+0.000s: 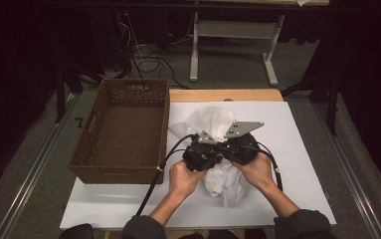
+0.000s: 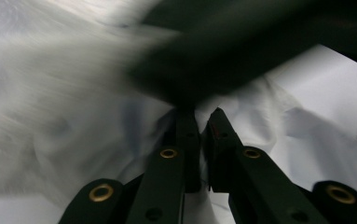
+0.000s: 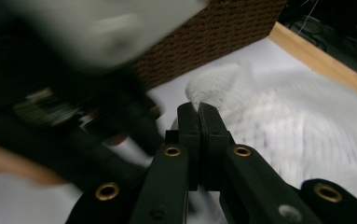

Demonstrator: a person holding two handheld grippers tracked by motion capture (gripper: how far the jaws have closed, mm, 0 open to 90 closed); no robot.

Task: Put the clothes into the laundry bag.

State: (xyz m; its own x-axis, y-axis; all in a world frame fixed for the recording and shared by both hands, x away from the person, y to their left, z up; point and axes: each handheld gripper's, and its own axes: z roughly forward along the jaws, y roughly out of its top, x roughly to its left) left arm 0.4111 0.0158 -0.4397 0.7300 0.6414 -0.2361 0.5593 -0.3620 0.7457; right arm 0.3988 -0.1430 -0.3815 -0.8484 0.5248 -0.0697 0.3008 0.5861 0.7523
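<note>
Left gripper held low over the white cloth, jaws drawn nearly together, seen in the left gripper view with a thin slot between the tips and white fabric bunched close around them; whether a fold is pinched there, impossible to tell. Right gripper just beside it, almost touching, both close together at the middle of the table. In the right gripper view, jaws pressed flat together, tip to tip, with nothing visible between them; cloth spread beyond and below, blurred. Grey three-cornered plate riding on top of the right gripper, tilted. Left hand and right hand wrapped around the gripper bodies, forearms entering from the near edge. Black cable trailing from the left gripper toward the near edge.

Cloth lying crumpled on the white tabletop, one heap rising beyond the grippers, another bundle bulging between the two hands, toward the near edge. Brown woven basket standing at the left edge of the table, just beside the cloth, also in the right gripper view beyond the jaws.
</note>
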